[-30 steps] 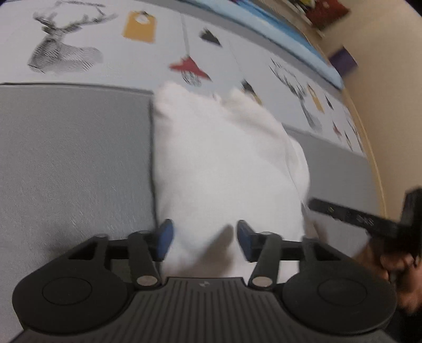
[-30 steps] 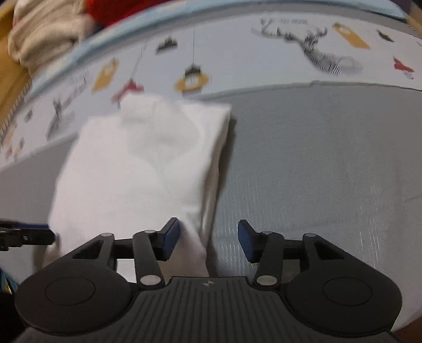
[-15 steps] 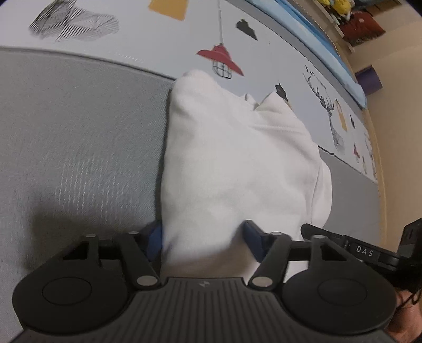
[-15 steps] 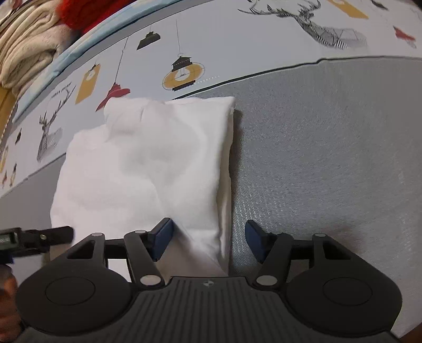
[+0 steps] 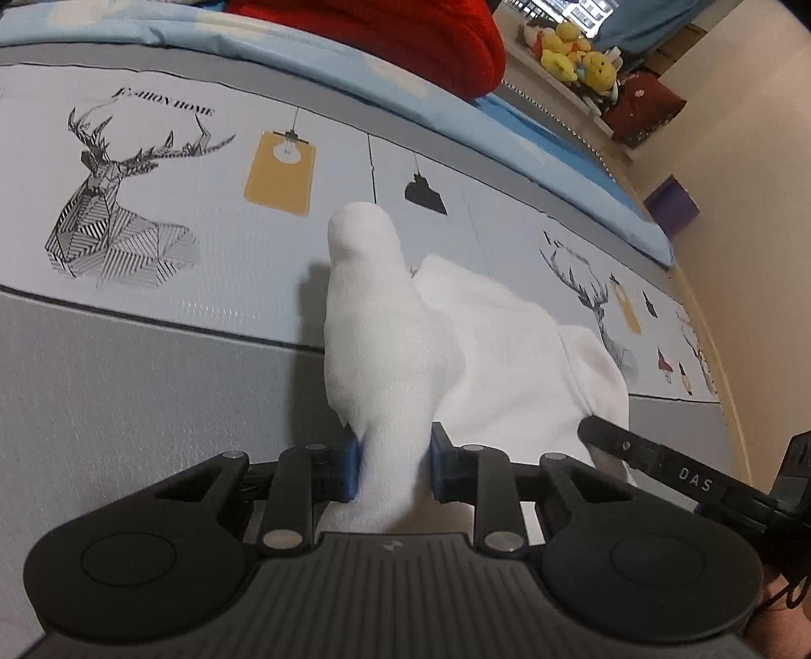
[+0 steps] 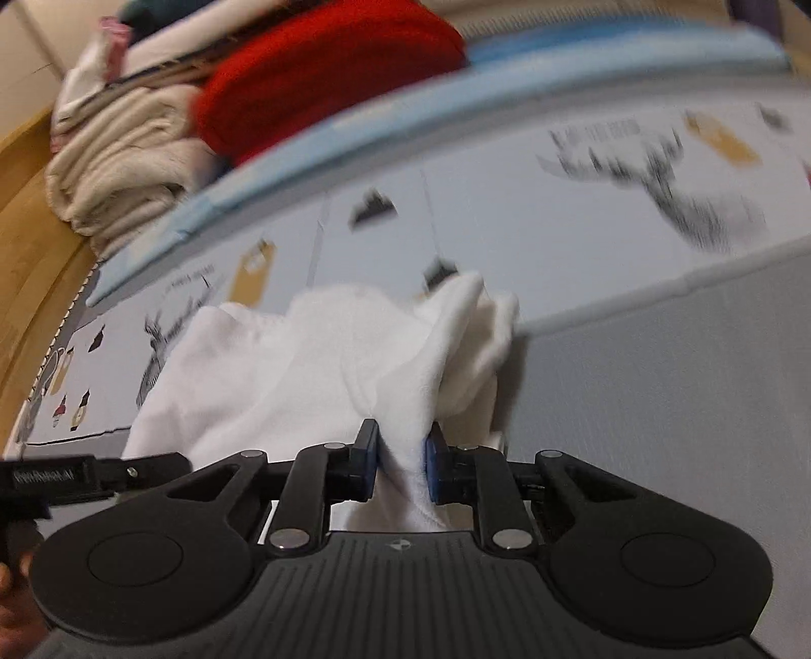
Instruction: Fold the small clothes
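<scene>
On the grey mat (image 5: 126, 405), right in front of both cameras, lies the white garment (image 5: 507, 365), its far part reaching onto the pale printed mat (image 5: 213, 213) with the deer heads and hanging lamps. The left gripper (image 5: 393, 466) has its blue pads pressed together on a bunched near corner of the cloth, which rises from the pinch in a tall rounded fold and hides part of the seam between the two mats. The right gripper (image 6: 400, 464) likewise pinches a gathered edge of the garment (image 6: 314, 375) between its blue pads, the fabric fanning up and away from the jaws in loose pleats. In the left wrist view the right gripper's black finger (marked DAS) (image 5: 659, 466) juts in from the right, just beside the cloth's right-hand edge; in the right wrist view the other tool's black arm (image 6: 76, 476) comes in low at the left.

Beyond the printed mat runs a light blue padded edge (image 5: 355, 66), and on it a red bundle (image 5: 405, 35). The right wrist view is blurred, but a stack of cream folded textiles (image 6: 116, 167) seems to sit left of the red bundle (image 6: 324, 76). Yellow plush toys (image 5: 573, 56) sit on a shelf far back, with a purple box (image 5: 674, 208) by the beige wall.
</scene>
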Demonstrator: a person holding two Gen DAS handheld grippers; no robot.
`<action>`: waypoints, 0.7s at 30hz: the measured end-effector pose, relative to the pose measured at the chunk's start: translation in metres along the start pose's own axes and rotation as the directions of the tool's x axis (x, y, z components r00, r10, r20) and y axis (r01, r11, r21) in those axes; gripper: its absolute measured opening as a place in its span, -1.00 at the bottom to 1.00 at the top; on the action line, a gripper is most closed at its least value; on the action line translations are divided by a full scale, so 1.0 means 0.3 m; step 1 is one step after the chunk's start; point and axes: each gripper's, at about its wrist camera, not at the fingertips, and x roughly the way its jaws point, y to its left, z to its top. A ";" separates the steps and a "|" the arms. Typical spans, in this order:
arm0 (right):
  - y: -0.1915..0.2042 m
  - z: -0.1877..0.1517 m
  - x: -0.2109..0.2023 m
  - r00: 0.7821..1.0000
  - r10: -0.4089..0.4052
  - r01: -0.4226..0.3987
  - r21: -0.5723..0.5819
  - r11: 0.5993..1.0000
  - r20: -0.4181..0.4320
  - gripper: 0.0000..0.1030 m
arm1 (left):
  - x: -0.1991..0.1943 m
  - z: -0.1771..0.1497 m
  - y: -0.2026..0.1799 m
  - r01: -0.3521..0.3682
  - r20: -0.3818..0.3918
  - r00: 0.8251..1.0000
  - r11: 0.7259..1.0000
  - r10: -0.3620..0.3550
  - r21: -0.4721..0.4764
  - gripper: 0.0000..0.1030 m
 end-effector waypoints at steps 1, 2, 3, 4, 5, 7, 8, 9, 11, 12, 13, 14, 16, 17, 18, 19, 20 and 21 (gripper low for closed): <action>0.010 0.004 0.007 1.000 -0.004 0.004 -0.015 1.000 0.012 -0.61 | 0.002 0.003 0.005 -0.020 -0.003 1.000 1.000 0.020 -0.002 -0.25; 0.015 0.008 0.017 1.000 -0.012 0.013 -0.023 1.000 0.013 -0.60 | -0.003 0.003 0.020 -0.044 -0.015 0.999 0.999 0.044 -0.004 -0.04; 0.013 0.011 0.040 1.000 -0.029 0.029 -0.025 0.999 0.004 -0.53 | -0.003 0.000 0.033 -0.069 -0.037 0.997 0.998 0.069 -0.002 0.07; 0.009 0.010 0.060 0.997 -0.068 0.068 -0.021 0.997 -0.019 -0.40 | -0.001 0.000 0.045 -0.078 -0.060 0.995 0.997 0.078 0.002 0.19; -0.003 0.012 0.076 0.994 -0.097 0.097 -0.012 0.995 -0.043 -0.33 | 0.006 -0.004 0.051 -0.081 -0.094 0.992 0.997 0.081 0.005 0.19; -0.025 0.009 0.082 0.991 -0.101 0.102 0.016 0.995 -0.085 -0.30 | 0.025 -0.023 0.062 -0.067 -0.165 0.984 0.998 0.068 0.014 0.19; -0.036 0.003 0.078 0.990 -0.094 0.097 0.028 0.995 -0.103 -0.28 | 0.030 -0.031 0.068 -0.063 -0.181 0.981 0.998 0.064 0.014 0.21; -0.041 -0.005 0.079 0.989 -0.084 0.089 0.037 0.995 -0.125 -0.21 | 0.029 -0.036 0.073 -0.063 -0.185 0.981 0.998 0.064 0.009 0.21; -0.058 -0.021 0.077 0.983 -0.062 0.072 0.052 0.996 -0.173 -0.10 | 0.031 -0.041 0.095 -0.054 -0.193 0.980 0.998 0.045 -0.040 0.21; -0.061 -0.030 0.076 0.979 -0.063 0.074 0.048 0.996 -0.194 -0.09 | 0.036 -0.042 0.106 -0.055 -0.199 0.979 0.996 0.041 -0.064 0.21; -0.065 -0.038 0.076 0.975 -0.073 0.082 0.035 0.996 -0.209 -0.07 | 0.044 -0.046 0.114 -0.061 -0.207 0.977 0.994 0.041 -0.087 0.21; -0.066 -0.043 0.072 0.974 -0.079 0.086 0.026 0.996 -0.211 -0.05 | 0.050 -0.051 0.116 -0.070 -0.212 0.976 0.993 0.048 -0.097 0.22; -0.068 -0.050 0.057 0.976 -0.071 0.078 0.024 0.997 -0.208 -0.04 | 0.059 -0.057 0.104 -0.092 -0.209 0.975 0.992 0.072 -0.088 0.24; -0.070 -0.055 0.050 0.975 -0.068 0.075 0.025 0.997 -0.211 -0.03 | 0.066 -0.052 0.100 -0.100 -0.206 0.975 0.992 0.081 -0.083 0.24; -0.073 -0.060 0.046 0.973 -0.065 0.072 0.024 0.997 -0.219 -0.03 | 0.067 -0.053 0.095 -0.106 -0.201 0.976 0.991 0.087 -0.082 0.25; -0.076 -0.065 0.043 0.972 -0.063 0.070 0.021 0.997 -0.225 -0.03 | 0.068 -0.050 0.093 -0.109 -0.198 0.976 0.990 0.091 -0.086 0.25; -0.078 -0.070 0.040 0.971 -0.062 0.068 0.015 0.998 -0.230 -0.03 | 0.068 -0.049 0.093 -0.111 -0.196 0.976 0.990 0.092 -0.090 0.25; -0.079 -0.071 0.038 0.971 -0.060 0.064 0.009 0.998 -0.232 -0.03 | 0.067 -0.048 0.093 -0.112 -0.196 0.976 0.989 0.092 -0.092 0.25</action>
